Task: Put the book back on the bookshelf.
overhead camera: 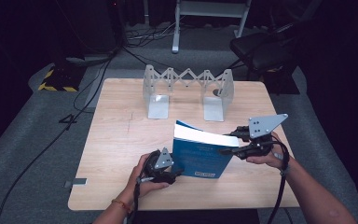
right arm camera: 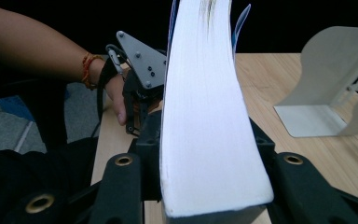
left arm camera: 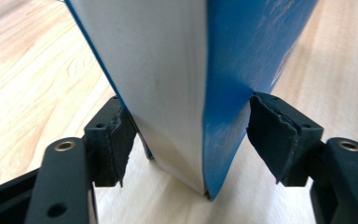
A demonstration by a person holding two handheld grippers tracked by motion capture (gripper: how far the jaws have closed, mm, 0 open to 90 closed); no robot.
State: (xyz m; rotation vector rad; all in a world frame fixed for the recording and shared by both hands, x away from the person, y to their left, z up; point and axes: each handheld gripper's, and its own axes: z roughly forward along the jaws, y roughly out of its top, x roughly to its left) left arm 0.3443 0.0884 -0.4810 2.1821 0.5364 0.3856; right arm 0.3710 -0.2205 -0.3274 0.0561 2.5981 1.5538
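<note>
Blue paperback book (overhead camera: pixel 200 151) stands tilted on desk (overhead camera: pixel 121 140), near front edge, lower corner on wood.

Right gripper (overhead camera: pixel 229 143) clamped across page block at far end.

Left gripper (overhead camera: pixel 175 173) jaws apart, straddling near corner; right-hand pad (left arm camera: pixel 275 135) just touching blue cover, other pad beside back cover, no squeeze.

Expandable metal bookend rack (overhead camera: pixel 189 91) waits well behind.

Advice: keep right grip firm, free left gripper fully before lifting, hold book upright, carry toward rack gap.
</note>
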